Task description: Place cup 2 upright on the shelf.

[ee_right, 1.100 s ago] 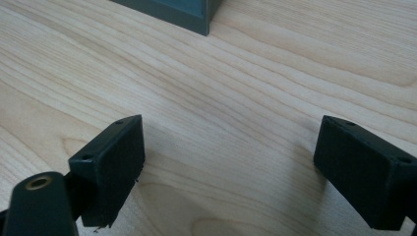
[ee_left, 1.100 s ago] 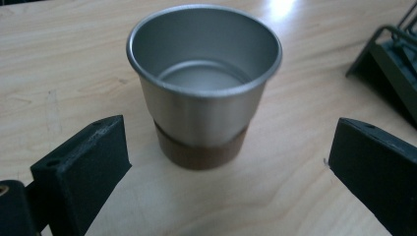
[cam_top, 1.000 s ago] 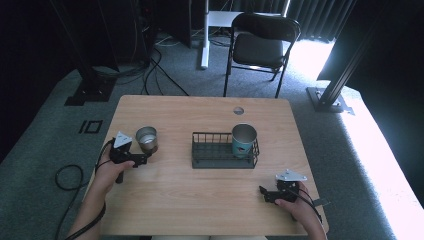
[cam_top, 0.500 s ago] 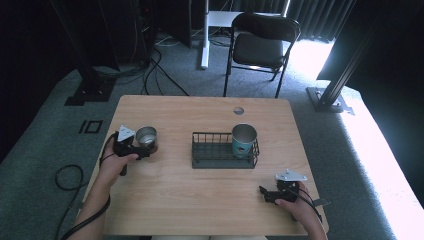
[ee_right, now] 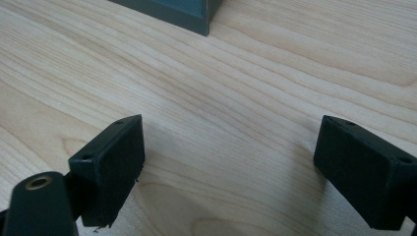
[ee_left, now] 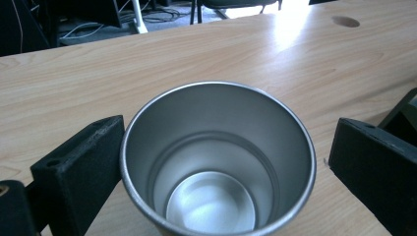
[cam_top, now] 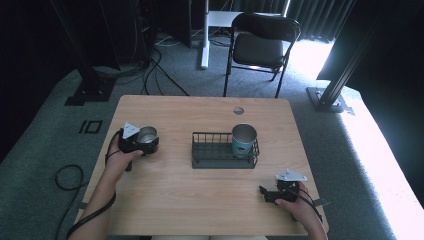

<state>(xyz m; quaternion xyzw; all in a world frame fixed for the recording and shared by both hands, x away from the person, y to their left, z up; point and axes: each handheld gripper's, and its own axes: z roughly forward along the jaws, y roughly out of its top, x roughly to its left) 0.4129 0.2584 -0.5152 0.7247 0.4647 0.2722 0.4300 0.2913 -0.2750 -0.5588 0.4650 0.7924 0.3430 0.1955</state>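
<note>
Left gripper [cam_top: 147, 145] near the left edge of the table [cam_top: 200, 210], jaws wide on both sides of the shiny metal cup [cam_top: 147, 134], one jaw almost touching and the other a bit apart, so not squeezing yet, likely set this way to close and pick the cup up. Cup standing upright and empty, well apart from the dark wire basket [cam_top: 215, 150] in the middle of the table, with a blue cup [cam_top: 243, 140] already sitting in the basket's right end, so maybe a spot for this one too. Right gripper [cam_top: 267, 194] low near the front right corner, jaws wide with nothing between them, resting out of the way.
</note>
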